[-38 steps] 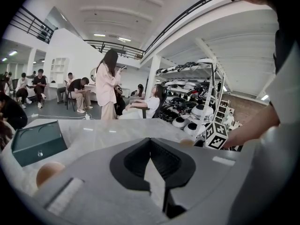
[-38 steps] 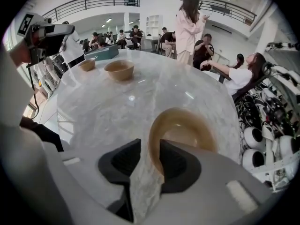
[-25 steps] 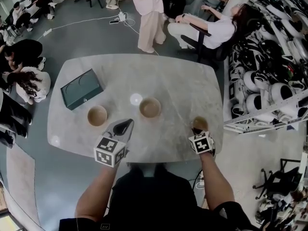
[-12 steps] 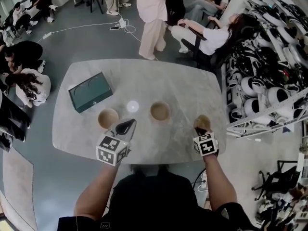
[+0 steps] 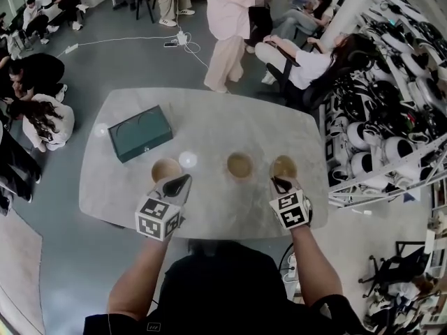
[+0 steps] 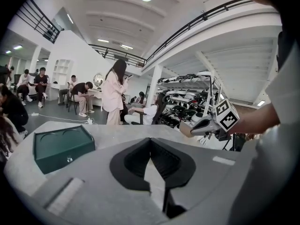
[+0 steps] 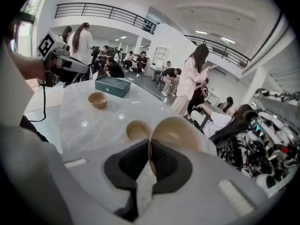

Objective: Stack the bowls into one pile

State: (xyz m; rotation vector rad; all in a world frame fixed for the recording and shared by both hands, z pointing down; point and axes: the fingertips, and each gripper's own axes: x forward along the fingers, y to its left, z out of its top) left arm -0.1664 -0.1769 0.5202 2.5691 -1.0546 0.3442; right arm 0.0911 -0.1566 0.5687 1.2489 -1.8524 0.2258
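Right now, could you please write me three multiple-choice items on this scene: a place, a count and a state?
1. Where is the green box? A on the table's far left part; B between two bowls; C in a gripper.
2. How many bowls are in view? A two; B three; C four.
3. The right gripper is: A open; B shut and empty; C shut on a bowl.
Answers: 1 A, apart from the bowls; 2 B, left bowl, middle bowl, held bowl; 3 C, its jaws pinch the held bowl's rim.
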